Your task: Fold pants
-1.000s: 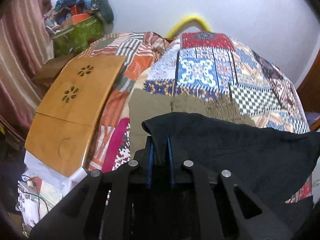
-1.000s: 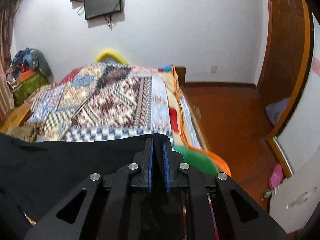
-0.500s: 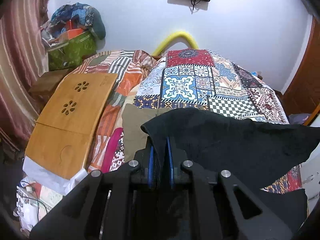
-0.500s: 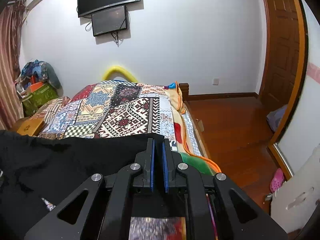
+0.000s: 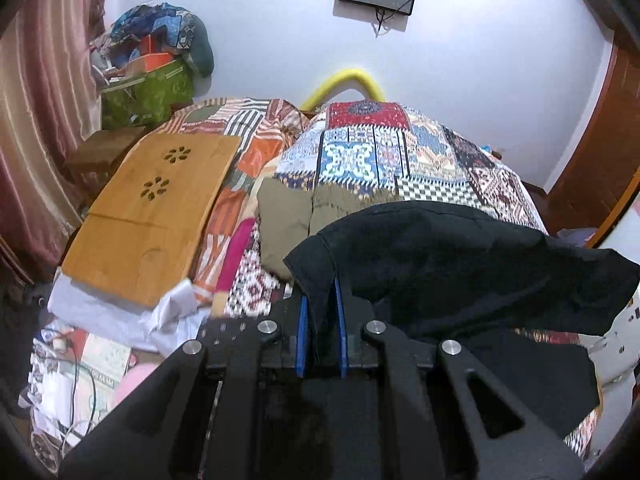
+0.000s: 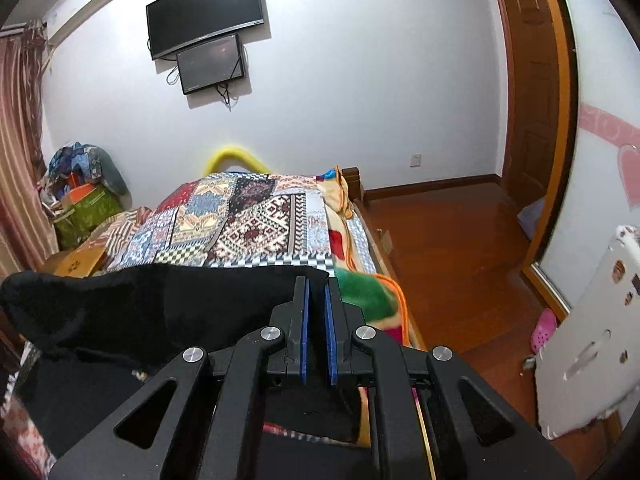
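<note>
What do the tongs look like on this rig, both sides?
Left tongs and right tongs look identical: matte black angular linkage arms with triangular cutouts, silver round pivot bolts, and two narrow fingers lined with blue pads. No cables, markings, hands or sleeves visible.

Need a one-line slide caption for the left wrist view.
Left gripper shut on black pants, held above a patchwork bed.

This is a home bedroom: a bed [image 6: 280, 216] under a patchwork quilt [image 5: 400, 152] fills the room, two dark screens [image 6: 206, 12] hang on the white wall, striped curtains [image 5: 36, 120] cover the left side, and a wooden door [image 6: 528, 80] opens onto a polished wood floor [image 6: 452, 240].
</note>
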`<state>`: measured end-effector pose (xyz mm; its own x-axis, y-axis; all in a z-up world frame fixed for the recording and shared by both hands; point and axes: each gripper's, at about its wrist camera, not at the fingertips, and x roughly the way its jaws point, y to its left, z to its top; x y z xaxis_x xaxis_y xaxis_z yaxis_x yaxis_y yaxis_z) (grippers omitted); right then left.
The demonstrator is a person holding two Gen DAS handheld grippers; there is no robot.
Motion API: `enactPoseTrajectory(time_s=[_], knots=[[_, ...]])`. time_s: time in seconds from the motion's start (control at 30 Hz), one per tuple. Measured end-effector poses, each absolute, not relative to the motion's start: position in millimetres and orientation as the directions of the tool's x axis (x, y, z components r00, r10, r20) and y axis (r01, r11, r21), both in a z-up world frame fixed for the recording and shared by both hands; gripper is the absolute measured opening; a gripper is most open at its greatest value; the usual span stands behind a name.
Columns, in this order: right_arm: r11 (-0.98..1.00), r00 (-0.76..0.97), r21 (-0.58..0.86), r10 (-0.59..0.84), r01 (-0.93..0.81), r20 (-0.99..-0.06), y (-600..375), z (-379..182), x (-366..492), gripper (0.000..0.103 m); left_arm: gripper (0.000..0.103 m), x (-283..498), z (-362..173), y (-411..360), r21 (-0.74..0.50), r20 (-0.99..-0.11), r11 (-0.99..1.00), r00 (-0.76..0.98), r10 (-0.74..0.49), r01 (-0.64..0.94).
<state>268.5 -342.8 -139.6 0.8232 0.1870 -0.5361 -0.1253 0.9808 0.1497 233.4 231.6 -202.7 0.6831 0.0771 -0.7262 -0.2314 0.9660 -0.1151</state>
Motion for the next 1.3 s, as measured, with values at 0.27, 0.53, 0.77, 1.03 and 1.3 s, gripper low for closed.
enactPoseTrajectory(time_s=[0.27,0.53,0.77,1.03,1.3], knots=[[0.979,0.799,0.174,0.185,-0.103,-0.572,-349.8,-157.7,229.0,0.006,0.012,177.1,-222.3,220.0,-0.091,-0.741,0.973,0.667,0.076,-0.212],[0.975,0.764,0.211,0.188,-0.07,-0.617,-361.2,-179.9,194.1,0.005,0.011,135.3,-254.6,218.7,-0.105,-0.778,0.968,0.626,0.062,-0.226],[0.974,0.712,0.224,0.188,-0.044,-0.676,-367.8,-207.2,170.4,0.005,0.006,110.0,-283.8,235.7,-0.116,-0.813,0.95,0.578,0.077,-0.29],[0.956,0.639,0.261,0.285,-0.135,-0.714,-351.7,-219.0,160.6,0.005,0.006,96.9,-261.4,222.5,-0.109,-0.79,0.954,0.606,0.088,-0.281],[0.911,0.571,0.256,0.403,-0.322,-0.715,-290.9,-216.5,165.8,0.019,0.013,130.4,-237.4,137.0,-0.109,-0.781,0.991,0.624,-0.038,-0.076]])
